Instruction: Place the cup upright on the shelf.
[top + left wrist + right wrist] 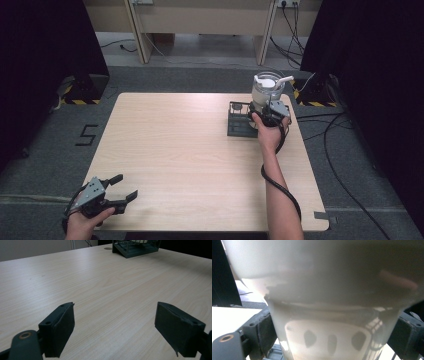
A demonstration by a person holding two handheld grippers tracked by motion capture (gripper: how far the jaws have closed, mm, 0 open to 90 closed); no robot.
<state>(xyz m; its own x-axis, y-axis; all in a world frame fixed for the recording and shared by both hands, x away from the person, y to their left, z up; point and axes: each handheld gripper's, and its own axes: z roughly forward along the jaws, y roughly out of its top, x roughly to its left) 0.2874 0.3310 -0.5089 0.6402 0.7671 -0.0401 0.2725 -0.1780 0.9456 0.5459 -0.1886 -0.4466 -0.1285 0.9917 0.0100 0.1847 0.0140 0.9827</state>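
Lab test bay — pale wooden table (190, 150) on grey carpet (45, 165), black curtains (45, 40), hazard-striped stand feet (80, 101), trailing cables (345, 185).

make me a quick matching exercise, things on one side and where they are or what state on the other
Things:
1. left gripper
2. right gripper
3. dark wire rack
4. white jug

Descriptions:
a. far right part of the table, under the jug
b. jaws wide apart over bare wood, near corner
c. clamped between two jaws
d. jaws closed on a pale vessel

Pairs: 1-b, 2-d, 3-a, 4-c
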